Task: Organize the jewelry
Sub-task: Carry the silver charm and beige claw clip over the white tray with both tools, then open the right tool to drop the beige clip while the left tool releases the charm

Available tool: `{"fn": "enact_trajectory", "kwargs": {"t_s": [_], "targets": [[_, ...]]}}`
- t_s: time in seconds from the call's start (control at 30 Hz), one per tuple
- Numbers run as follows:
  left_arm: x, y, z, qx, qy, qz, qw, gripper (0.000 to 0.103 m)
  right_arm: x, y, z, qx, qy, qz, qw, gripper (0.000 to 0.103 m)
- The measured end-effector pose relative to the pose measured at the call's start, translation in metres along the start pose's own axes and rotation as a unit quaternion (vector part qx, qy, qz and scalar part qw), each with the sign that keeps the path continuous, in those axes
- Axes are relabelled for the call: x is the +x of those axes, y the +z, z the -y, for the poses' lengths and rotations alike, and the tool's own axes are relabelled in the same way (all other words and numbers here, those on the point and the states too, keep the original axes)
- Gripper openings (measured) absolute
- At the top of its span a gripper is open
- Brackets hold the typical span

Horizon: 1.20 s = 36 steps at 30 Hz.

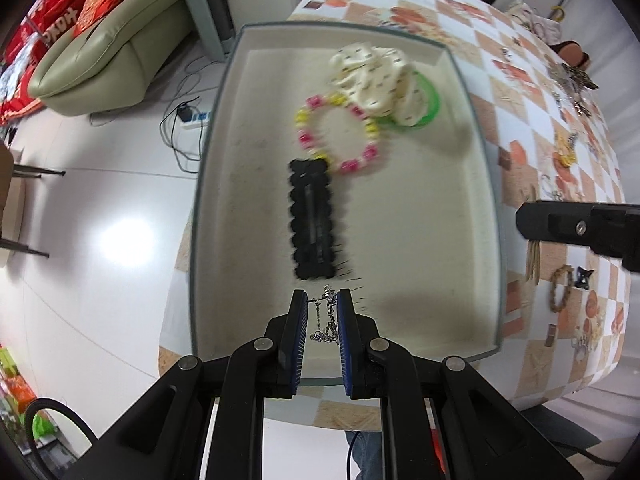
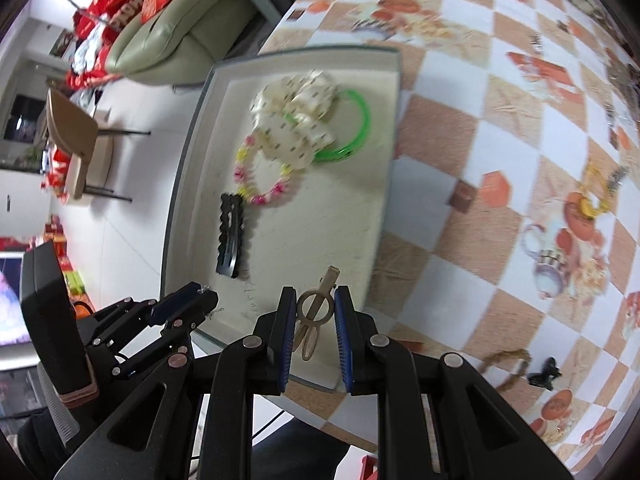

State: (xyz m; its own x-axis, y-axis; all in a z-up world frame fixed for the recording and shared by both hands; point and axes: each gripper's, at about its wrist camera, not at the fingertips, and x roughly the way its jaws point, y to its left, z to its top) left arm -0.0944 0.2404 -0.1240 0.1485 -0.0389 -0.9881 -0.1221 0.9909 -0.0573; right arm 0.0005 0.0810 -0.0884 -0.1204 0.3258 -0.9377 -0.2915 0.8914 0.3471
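A cream tray [image 1: 216, 128] lies on the table and holds a black scalloped hair clip [image 1: 313, 220], a pink-and-yellow bead bracelet [image 1: 304, 120], a cream dotted bow [image 1: 372, 76] and a green bangle [image 1: 434, 104]. Over the tray's near end, my left gripper [image 1: 322, 296] is shut on a thin silver chain [image 1: 328, 320] that dangles between its blue pads. My right gripper [image 2: 315, 294] is shut on a tan ring-shaped hair clip [image 2: 316, 310] above the tray's [image 2: 394, 92] near right corner. In the right wrist view the left gripper [image 2: 200, 296] hovers just left of it.
The checkered tablecloth [image 2: 500, 160] right of the tray carries several loose pieces: a yellow piece [image 2: 596, 200], a woven brown bracelet [image 1: 560, 288], a small black clip [image 2: 544, 374]. The table edge runs along the tray's left side, with white floor, a sofa [image 1: 108, 48] and a chair [image 2: 76, 152] beyond.
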Motion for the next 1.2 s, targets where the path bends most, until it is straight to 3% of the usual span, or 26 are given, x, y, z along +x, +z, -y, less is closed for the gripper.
{"fn": "enact_trajectory", "kwargs": {"t_s": [0.47,0.97,1.03,1.13,1.2], "targets": [[0.027,0.003,-0.010,0.002,0.014,-0.016,0.9998,0.019,0.064,0.009,-0.015,-0.008,-0.016,-0.060,0.998,0.021],[0.036,0.001,-0.006,0.010,0.026,-0.024,0.9993,0.020,0.091,0.013,-0.014,0.002,-0.026,-0.073,0.997,0.022],[0.036,0.002,-0.006,0.011,0.028,-0.025,0.9992,0.020,0.091,0.013,-0.013,0.004,-0.019,-0.076,0.997,0.028],[0.035,0.002,-0.003,0.014,0.033,-0.026,0.9990,0.020,0.085,0.018,-0.010,0.006,-0.017,-0.076,0.997,0.046],[0.035,0.002,-0.001,0.015,0.036,-0.027,0.9989,0.020,0.079,0.020,-0.008,0.007,-0.009,-0.071,0.997,0.047]]}}
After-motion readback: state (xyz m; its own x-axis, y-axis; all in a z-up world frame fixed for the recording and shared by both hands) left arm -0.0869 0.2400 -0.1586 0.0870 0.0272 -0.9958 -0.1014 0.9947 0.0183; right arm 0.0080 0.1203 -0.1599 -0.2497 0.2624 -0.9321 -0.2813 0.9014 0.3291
